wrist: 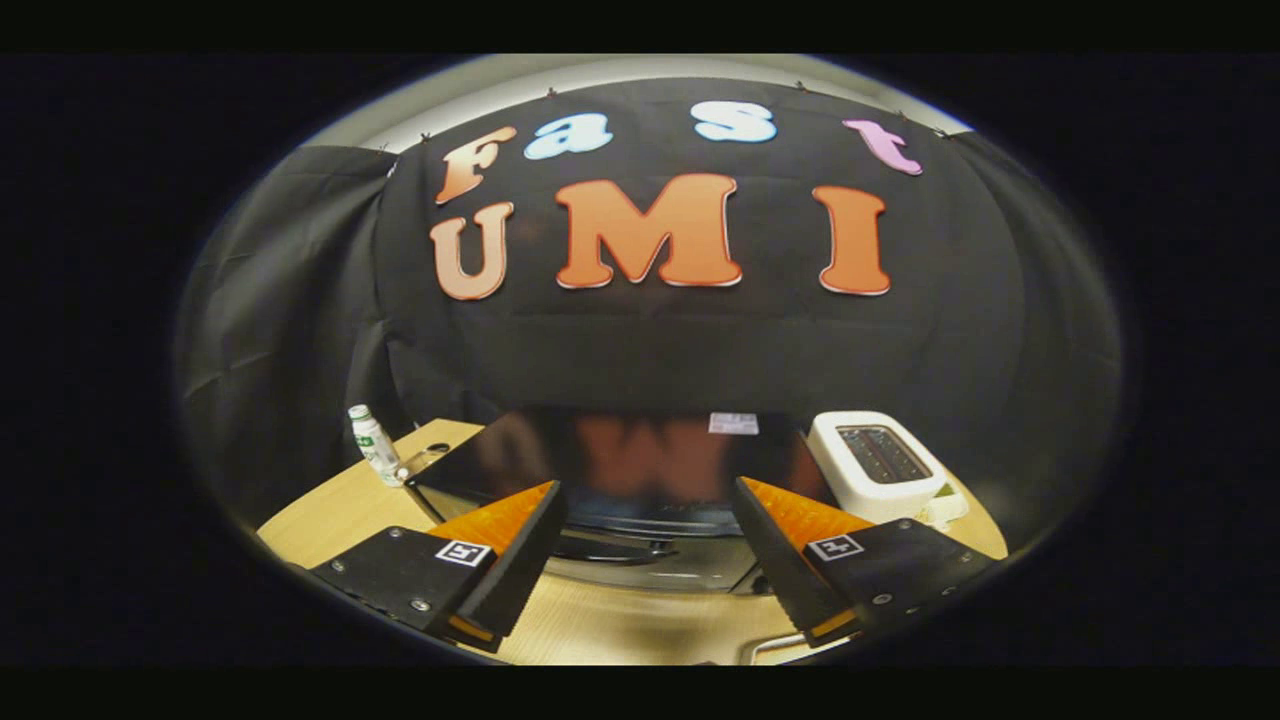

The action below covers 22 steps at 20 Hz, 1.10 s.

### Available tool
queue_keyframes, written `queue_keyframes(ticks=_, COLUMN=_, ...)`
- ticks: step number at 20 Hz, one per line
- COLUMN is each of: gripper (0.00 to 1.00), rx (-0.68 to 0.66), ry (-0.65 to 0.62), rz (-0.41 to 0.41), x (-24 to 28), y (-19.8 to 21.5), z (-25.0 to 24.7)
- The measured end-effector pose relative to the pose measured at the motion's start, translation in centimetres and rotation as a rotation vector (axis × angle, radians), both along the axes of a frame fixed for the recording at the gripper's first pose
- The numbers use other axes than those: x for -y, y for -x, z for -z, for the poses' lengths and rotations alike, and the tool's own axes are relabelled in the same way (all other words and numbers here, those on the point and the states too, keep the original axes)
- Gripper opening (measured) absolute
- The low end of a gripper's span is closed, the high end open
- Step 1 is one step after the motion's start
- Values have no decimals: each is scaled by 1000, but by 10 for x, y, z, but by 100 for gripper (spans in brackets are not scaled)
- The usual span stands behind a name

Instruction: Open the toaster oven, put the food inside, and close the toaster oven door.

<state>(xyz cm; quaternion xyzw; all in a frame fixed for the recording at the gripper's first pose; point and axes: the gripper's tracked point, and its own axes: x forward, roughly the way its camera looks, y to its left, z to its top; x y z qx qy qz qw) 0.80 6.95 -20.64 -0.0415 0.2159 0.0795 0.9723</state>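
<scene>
The toaster oven point(620, 465) is a dark box with a glossy black top, standing on the wooden table point(330, 510) just ahead of my fingers. Its front with the door handle point(610, 548) shows low down, in the gap between the fingers, and the door looks closed. My gripper point(645, 545) is open, fingers spread wide with nothing between them, held a little above and in front of the oven's front edge. The left fingertip point(520, 545) and right fingertip point(775, 550) frame the handle. I cannot make out any food.
A white slot toaster point(875, 465) stands right of the oven, with a small pale object point(945, 508) at its base. A small plastic bottle point(373, 443) stands left of the oven near the table's back edge. Black cloth walls close the booth behind.
</scene>
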Motion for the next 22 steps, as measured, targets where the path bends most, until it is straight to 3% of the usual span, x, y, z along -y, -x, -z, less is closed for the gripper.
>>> queue_keyframes(ticks=3, gripper=99, rx=-40, ry=18, rz=14, x=-3, y=-1, z=23)
queue_keyframes(ticks=9, gripper=94, rx=37, ry=37, rz=53, x=-6, y=1, z=21)
queue_keyframes(ticks=11, gripper=87, rx=18, ry=10, rz=39, x=-15, y=10, z=26)
queue_keyframes(ticks=12, gripper=74, rx=36, ry=0, rz=37, x=-18, y=14, z=23)
queue_keyframes(ticks=13, gripper=72, rx=23, ry=16, rz=22, x=-16, y=19, z=26)
queue_keyframes(ticks=22, gripper=71, rx=-149, ry=-3, rz=-100, x=-21, y=108, z=60)
